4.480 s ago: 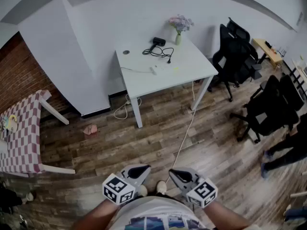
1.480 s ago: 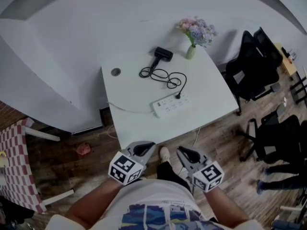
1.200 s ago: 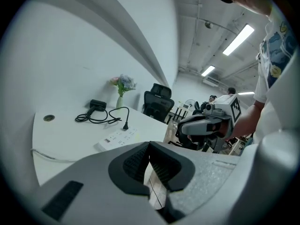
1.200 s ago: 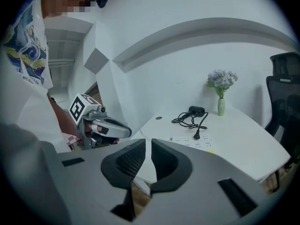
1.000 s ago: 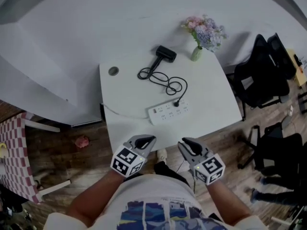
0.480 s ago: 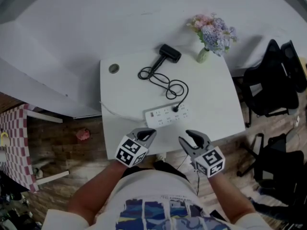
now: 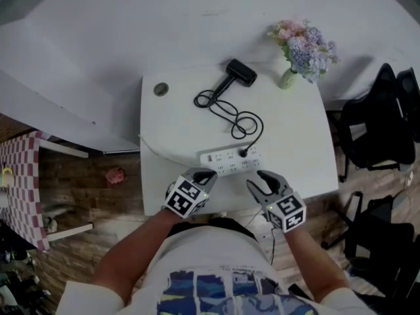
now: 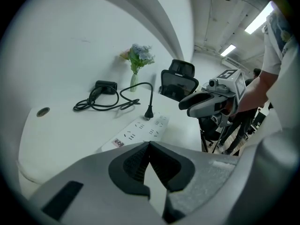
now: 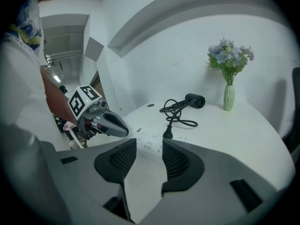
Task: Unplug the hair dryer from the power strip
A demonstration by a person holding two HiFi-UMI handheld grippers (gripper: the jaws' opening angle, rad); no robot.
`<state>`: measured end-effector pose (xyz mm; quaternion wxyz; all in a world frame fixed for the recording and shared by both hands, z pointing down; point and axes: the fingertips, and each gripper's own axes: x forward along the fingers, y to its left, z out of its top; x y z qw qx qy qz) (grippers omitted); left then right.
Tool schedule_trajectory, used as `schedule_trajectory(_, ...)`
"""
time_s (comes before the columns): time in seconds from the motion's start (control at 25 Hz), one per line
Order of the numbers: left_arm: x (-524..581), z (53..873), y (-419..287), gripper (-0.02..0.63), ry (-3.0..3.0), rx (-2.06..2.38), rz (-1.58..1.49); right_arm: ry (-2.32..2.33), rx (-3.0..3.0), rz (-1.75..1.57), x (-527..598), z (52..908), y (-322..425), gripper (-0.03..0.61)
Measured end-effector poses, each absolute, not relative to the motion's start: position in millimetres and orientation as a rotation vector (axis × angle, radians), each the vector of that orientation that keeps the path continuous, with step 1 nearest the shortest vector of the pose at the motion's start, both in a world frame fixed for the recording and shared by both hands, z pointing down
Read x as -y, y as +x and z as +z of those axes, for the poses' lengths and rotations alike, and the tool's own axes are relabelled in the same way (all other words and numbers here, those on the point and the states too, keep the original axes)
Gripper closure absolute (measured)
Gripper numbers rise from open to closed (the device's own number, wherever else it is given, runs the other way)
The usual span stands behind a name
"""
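A black hair dryer [image 7: 241, 72] lies at the back of the white table [image 7: 295, 130], its cord [image 7: 230, 113] coiled in front of it. The black plug [image 7: 244, 153] stands in the white power strip [image 7: 231, 161] near the front edge. My left gripper [image 7: 209, 174] hangs just short of the strip's left half, jaws shut and empty. My right gripper [image 7: 258, 179] hovers just short of the strip's right end; its jaws are opening with nothing between them. The right gripper view shows the plug [image 9: 167, 133] ahead of the open jaws [image 9: 149, 143]. In the left gripper view the strip [image 8: 140, 130] lies ahead of the gripper [image 8: 149, 144].
A vase of flowers [image 7: 295, 61] stands at the table's back right corner and a round cable hole [image 7: 161, 89] at the back left. Black office chairs [image 7: 374, 130] stand to the right. A checked table [image 7: 20, 182] is at the left, on wood flooring.
Both grippers have come forward and down over the table's front edge, close to the power strip. The right gripper's jaws have spread apart; the left stays shut.
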<state>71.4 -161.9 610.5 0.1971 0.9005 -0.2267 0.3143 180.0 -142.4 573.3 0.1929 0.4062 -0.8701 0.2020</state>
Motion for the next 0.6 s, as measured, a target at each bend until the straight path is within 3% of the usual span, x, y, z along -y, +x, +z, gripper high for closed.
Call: schedule_trajectory(0.6, 174, 634, 83, 0.611, 2.485, 0.602, 0.964, 1.126, 2.411, 0.61, 200, 599, 173, 0.419)
